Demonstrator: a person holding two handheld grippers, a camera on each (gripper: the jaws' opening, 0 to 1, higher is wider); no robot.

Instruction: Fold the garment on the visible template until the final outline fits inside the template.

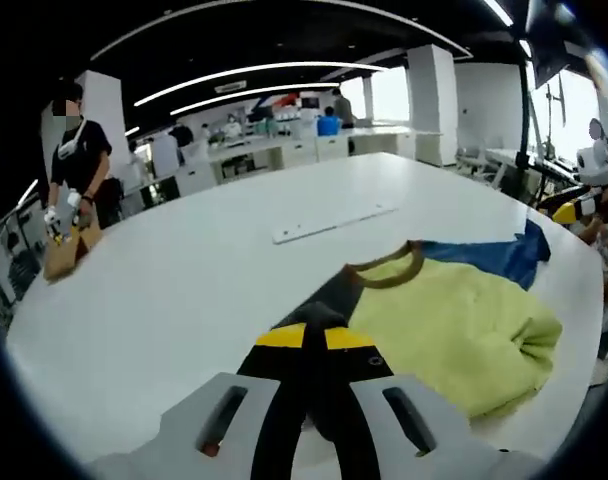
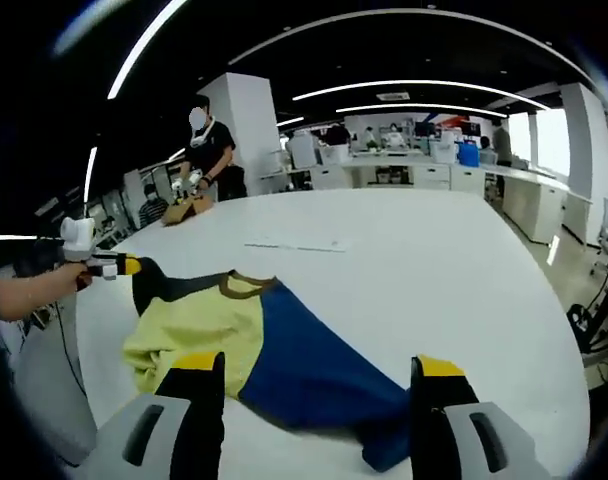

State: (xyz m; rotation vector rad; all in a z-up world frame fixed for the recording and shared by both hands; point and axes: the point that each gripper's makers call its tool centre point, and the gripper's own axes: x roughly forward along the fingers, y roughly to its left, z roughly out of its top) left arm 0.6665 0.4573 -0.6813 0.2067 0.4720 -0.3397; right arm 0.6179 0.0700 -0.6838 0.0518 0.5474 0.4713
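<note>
A garment [image 1: 454, 320] in pale yellow, blue and black with a brown collar [image 1: 389, 270] lies bunched on the white table [image 1: 184, 290]. My left gripper [image 1: 315, 336] is shut on its black part, which runs up between the jaws. From the right gripper view this same gripper [image 2: 124, 266] sits at the black edge, held by a hand. My right gripper [image 2: 319, 375] stands open, jaws wide apart, just above the blue part of the garment [image 2: 304, 365]. A flat white strip [image 1: 334, 222] lies on the table beyond the garment, also in the right gripper view [image 2: 299, 244].
At the far end of the table a person [image 1: 79, 160] handles a brown item [image 1: 64, 250]. The table edge [image 1: 574, 400] runs close past the garment. Desks, pillars and more people stand in the background. The other gripper [image 1: 579, 205] comes in at the right.
</note>
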